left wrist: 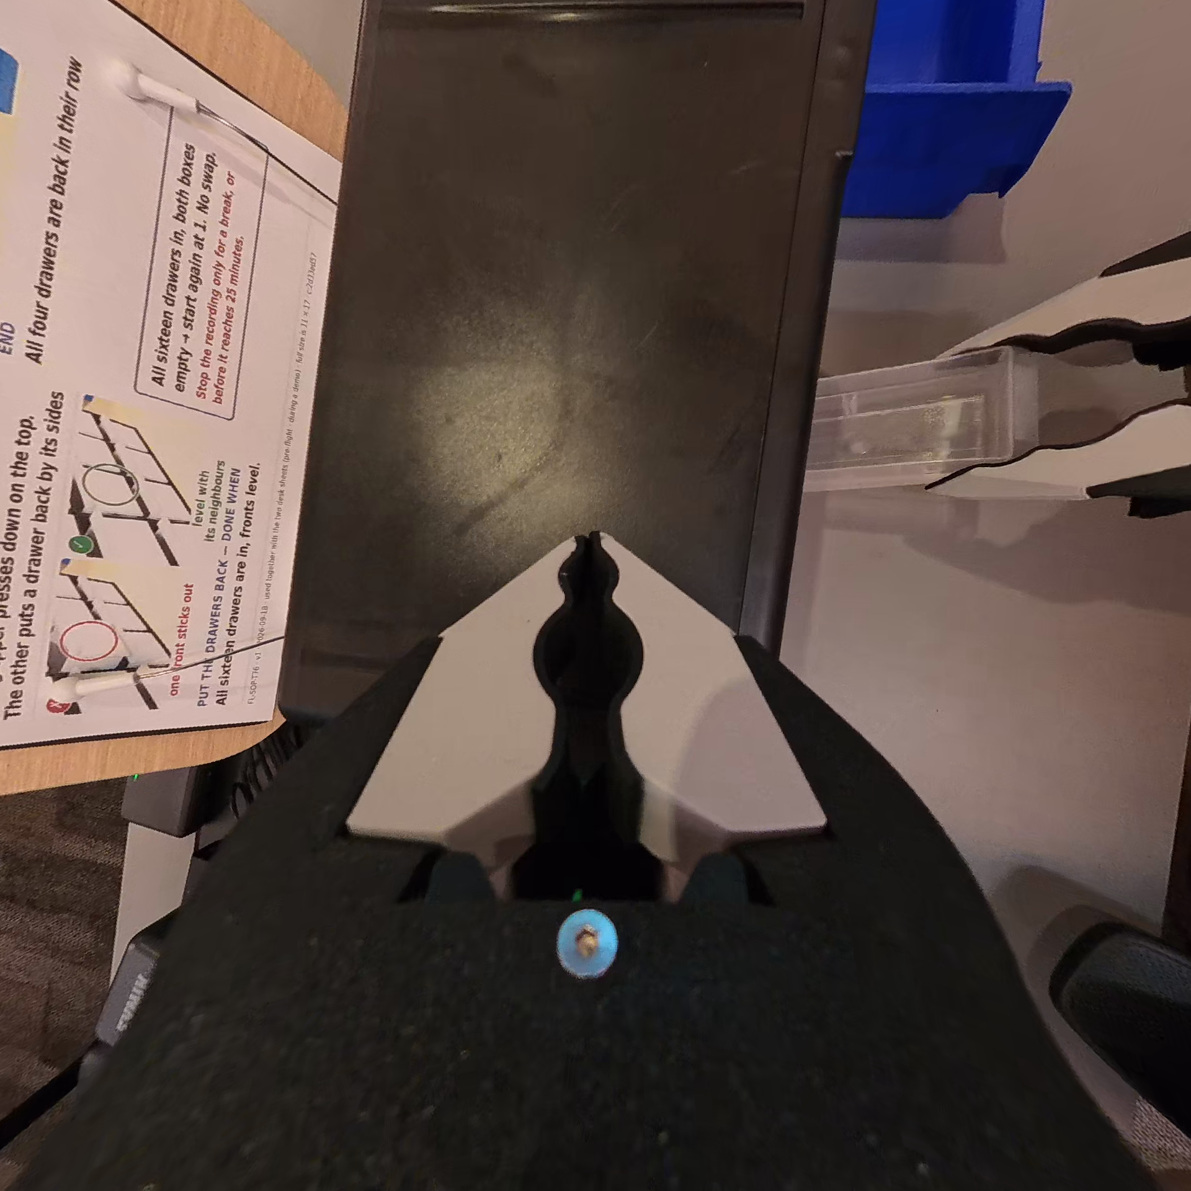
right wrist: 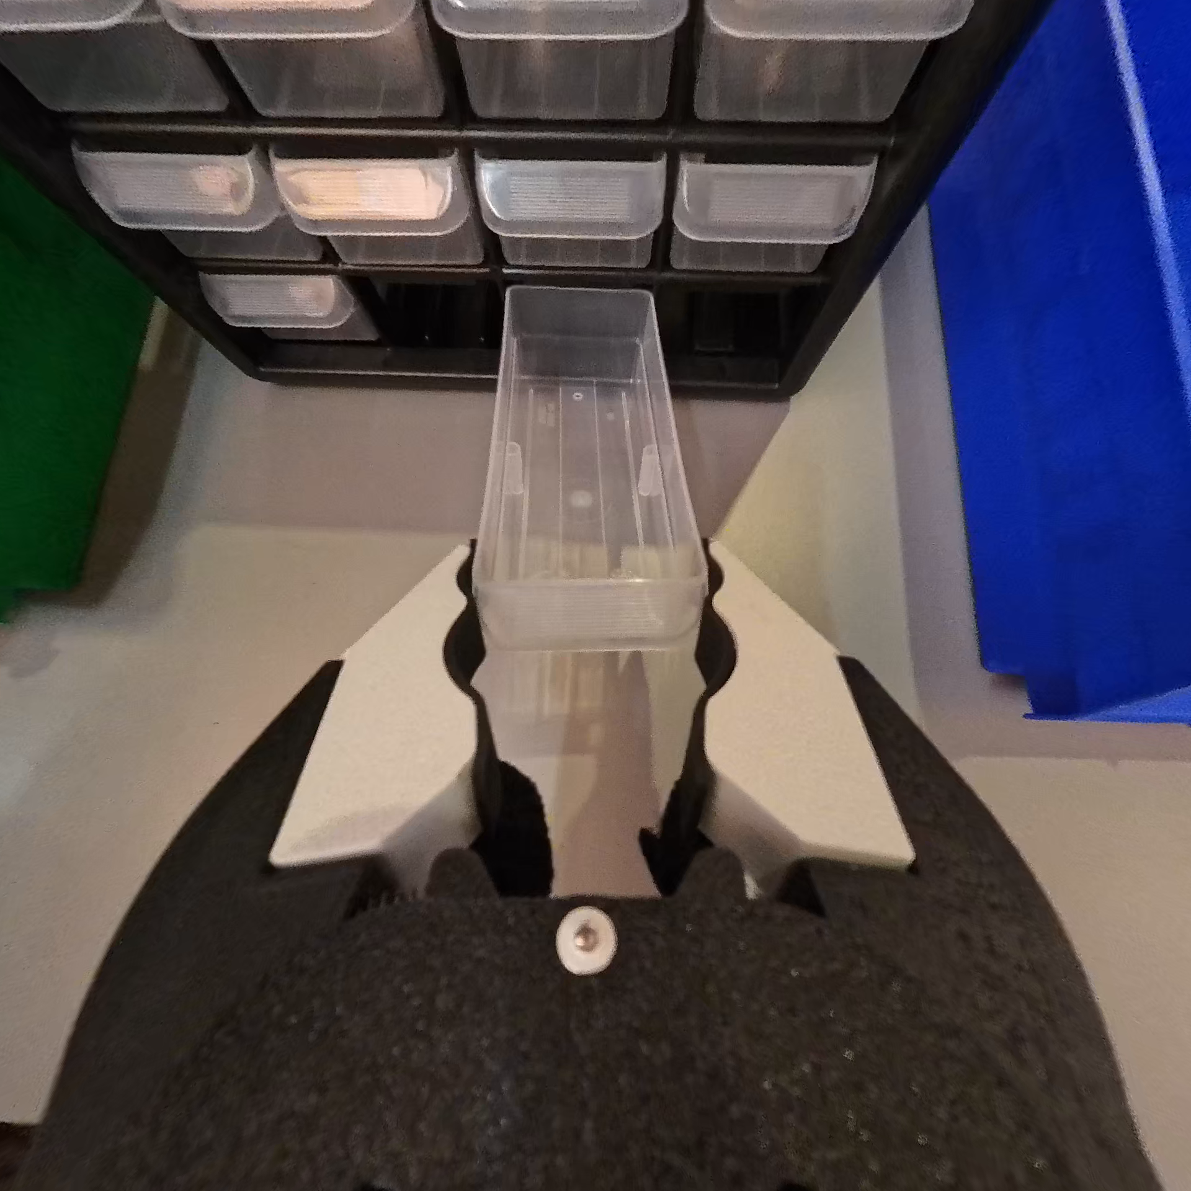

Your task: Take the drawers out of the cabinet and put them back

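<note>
The black cabinet (right wrist: 490,367) holds rows of clear plastic drawers. Its flat black top (left wrist: 580,290) fills the left wrist view. My left gripper (left wrist: 590,538) is shut and empty, its tips resting on that top. My right gripper (right wrist: 586,567) is shut on a clear empty drawer (right wrist: 580,464) by its sides. The drawer's far end sits at the mouth of the third slot in the bottom row. The slots (right wrist: 432,316) on either side of it are empty, and one drawer (right wrist: 277,300) sits in the bottom row's left slot. The held drawer (left wrist: 902,425) and right gripper (left wrist: 1031,412) show in the left wrist view.
A blue bin (right wrist: 1083,387) stands right of the cabinet and also shows in the left wrist view (left wrist: 954,122). A green bin (right wrist: 58,399) stands on the left. A printed instruction sheet (left wrist: 129,387) lies on a wooden desk (left wrist: 96,754) left of the cabinet. The cabinet stands on a white tabletop (right wrist: 193,580).
</note>
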{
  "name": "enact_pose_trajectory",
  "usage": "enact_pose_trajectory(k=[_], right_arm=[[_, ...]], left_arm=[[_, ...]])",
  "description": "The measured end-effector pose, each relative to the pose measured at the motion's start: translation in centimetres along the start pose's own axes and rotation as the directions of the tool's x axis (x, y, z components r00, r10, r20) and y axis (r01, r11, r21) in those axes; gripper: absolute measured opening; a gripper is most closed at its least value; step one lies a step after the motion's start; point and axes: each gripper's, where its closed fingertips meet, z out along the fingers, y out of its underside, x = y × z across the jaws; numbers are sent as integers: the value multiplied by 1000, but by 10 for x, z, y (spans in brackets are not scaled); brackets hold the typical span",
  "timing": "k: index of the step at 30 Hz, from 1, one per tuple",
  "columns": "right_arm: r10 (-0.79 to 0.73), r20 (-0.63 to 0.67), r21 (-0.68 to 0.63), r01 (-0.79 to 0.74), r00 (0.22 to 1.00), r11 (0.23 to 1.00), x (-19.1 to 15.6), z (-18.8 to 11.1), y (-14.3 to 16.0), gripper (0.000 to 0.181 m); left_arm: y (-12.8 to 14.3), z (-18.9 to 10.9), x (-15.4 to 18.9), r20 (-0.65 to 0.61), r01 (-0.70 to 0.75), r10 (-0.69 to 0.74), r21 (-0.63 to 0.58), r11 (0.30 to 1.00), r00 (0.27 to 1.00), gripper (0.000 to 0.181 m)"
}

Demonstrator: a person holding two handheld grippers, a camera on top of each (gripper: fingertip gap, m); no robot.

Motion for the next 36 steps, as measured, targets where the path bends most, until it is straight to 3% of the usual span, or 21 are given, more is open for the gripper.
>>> enact_pose_trajectory(k=[19,31,33,36], right_arm=[[63,-64,110,-56,996,992,-7,58,12,65],[23,-20,183,-19,1000,983,-8,96,-32,69],[23,-8,172,-22,1000,985,-9,95,-31,85],[7,3,213,-8,1000,977,-9,73,-22,86]], left_arm=[[-1,1,-1,10,-1,1,8,1000,1000,0],[0,1,-1,18,-11,12,-68,998,1000,0],[0,1,-1,17,-9,10,-73,997,1000,0],[0,1,-1,16,-8,9,-75,997,1000,0]])
